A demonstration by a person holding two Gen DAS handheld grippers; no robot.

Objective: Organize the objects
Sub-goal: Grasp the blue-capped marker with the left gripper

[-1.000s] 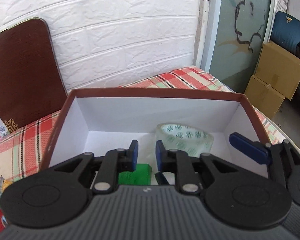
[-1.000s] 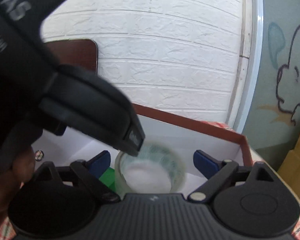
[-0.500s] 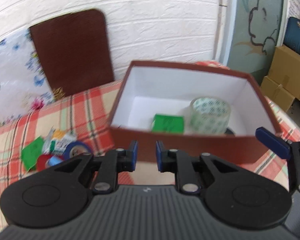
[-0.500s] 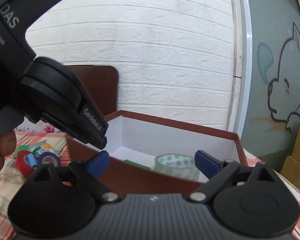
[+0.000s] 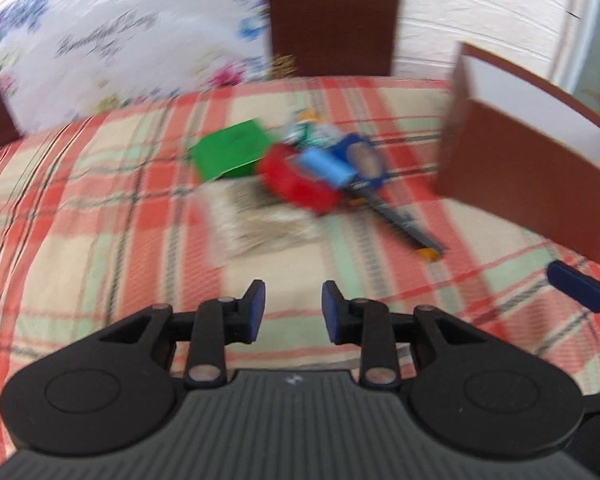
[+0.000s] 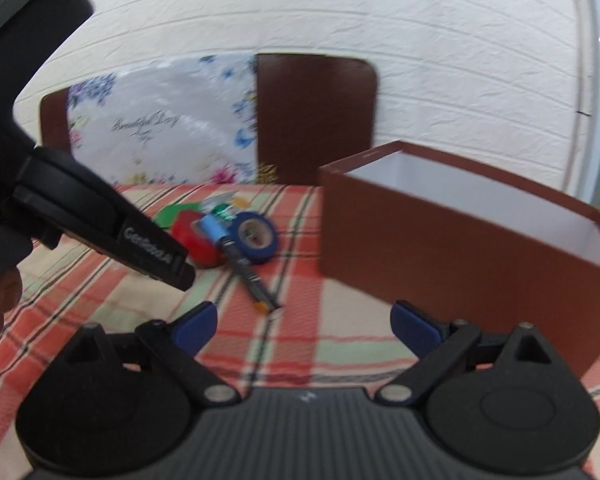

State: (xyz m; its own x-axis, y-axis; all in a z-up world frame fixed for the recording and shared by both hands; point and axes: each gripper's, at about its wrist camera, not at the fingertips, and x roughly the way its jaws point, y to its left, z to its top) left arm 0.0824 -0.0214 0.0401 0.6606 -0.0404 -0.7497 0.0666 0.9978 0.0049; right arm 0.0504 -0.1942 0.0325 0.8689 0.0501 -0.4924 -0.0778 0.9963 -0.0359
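A small pile lies on the plaid tablecloth: a green box [image 5: 230,154], a red tape roll [image 5: 296,182], a light blue cylinder [image 5: 326,166], a blue tape roll [image 5: 362,158] and a dark pen [image 5: 400,224] pointing toward me. My left gripper [image 5: 292,308] hovers short of the pile, its jaws opening with nothing between them. The brown box [image 6: 440,248] with white inside stands to the right. My right gripper [image 6: 304,326] is wide open and empty beside the box. It faces the red tape roll [image 6: 192,240], the blue tape roll [image 6: 256,236] and the pen [image 6: 248,272].
A clear packet [image 5: 260,220] lies in front of the red roll. Behind the table are a brown chair back [image 6: 316,116], a floral cloth [image 6: 160,128] and a white brick wall. The left tool's black body [image 6: 100,216] fills the left of the right wrist view.
Both views have swung left, from over the brown box to the pile on the cloth. The left jaws, nearly closed before, stand a little apart. The right jaws stay wide.
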